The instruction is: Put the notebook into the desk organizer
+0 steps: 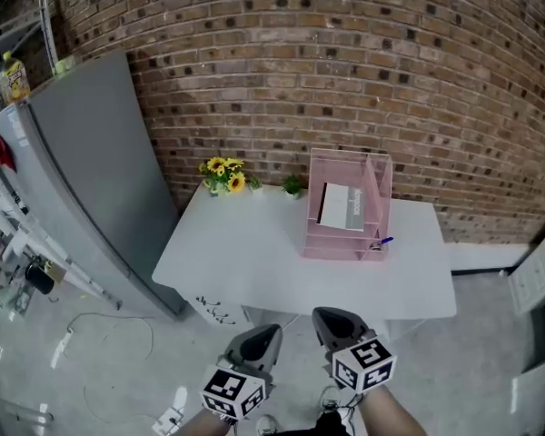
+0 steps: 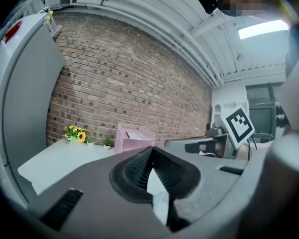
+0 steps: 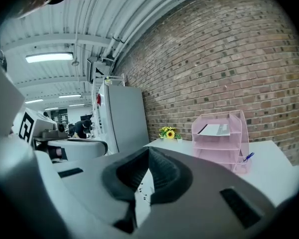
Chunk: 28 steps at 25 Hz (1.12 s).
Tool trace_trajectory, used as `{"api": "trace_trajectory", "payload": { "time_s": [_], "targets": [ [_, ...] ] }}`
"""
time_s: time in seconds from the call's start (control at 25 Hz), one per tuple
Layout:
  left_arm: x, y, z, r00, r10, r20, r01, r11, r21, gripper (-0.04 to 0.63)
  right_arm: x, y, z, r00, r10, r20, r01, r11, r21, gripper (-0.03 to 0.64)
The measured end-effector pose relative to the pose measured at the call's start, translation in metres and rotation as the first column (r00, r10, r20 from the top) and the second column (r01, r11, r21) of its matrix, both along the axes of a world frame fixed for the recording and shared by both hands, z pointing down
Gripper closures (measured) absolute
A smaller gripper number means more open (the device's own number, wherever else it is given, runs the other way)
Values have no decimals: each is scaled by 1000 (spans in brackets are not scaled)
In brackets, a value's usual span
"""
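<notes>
Both left gripper point(image 1: 262, 336) and right gripper point(image 1: 332, 319), bottom centre, have jaws pressed together, empty; the centre-frame notebook point(image 1: 342, 206) in the desk organizer point(image 1: 380, 198) looks light and bendy, so pinch its near edge.

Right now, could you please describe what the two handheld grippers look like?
The left gripper and the right gripper are matching grey moulded shells, each narrowing to jaws lined with dark ribbed rubber. Each carries a white cube printed with black square markers.

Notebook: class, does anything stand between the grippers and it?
Nothing visible does. The notebook lies in the top tray of the organizer. Only bare table lies between it and the left gripper and right gripper, both shut and empty.
</notes>
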<state>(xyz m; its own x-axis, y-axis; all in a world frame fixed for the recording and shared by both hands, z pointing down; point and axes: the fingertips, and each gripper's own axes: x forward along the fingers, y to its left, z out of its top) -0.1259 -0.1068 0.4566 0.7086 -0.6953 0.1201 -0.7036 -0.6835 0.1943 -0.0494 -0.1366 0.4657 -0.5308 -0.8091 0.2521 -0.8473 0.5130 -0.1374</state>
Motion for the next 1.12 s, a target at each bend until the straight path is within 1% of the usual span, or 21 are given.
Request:
{"api": "trace_trajectory", "payload": {
  "time_s": [0.2, 0.36, 0.52, 0.64, 0.8, 1.12],
  "targets": [
    [-5, 27, -1, 995, 101, -14, -101, 995, 13, 591, -3, 40, -6, 994, 104, -15, -104, 994, 17, 614],
    [4, 53, -2, 984, 175, -26, -175, 984, 22, 591, 8, 72, -7, 984, 175, -31, -174, 984, 25, 614],
    [18, 74, -6, 974, 225, -33, -224, 974, 32, 591, 24, 98, -15, 972, 230, -39, -228, 973, 40, 614],
    [29, 87, -9, 970, 241, -35, -240, 970, 35, 591, 36, 113, -19, 968, 249, -42, -247, 968, 46, 614],
    [41, 96, -13, 970, 238, -44, -236, 971, 31, 591, 49, 125, -21, 966, 255, -37, -253, 966, 43, 614],
    [63, 114, -8, 978, 206, -31, -205, 978, 19, 591, 63, 142, -15, 977, 213, -33, -212, 977, 31, 614]
  ]
}}
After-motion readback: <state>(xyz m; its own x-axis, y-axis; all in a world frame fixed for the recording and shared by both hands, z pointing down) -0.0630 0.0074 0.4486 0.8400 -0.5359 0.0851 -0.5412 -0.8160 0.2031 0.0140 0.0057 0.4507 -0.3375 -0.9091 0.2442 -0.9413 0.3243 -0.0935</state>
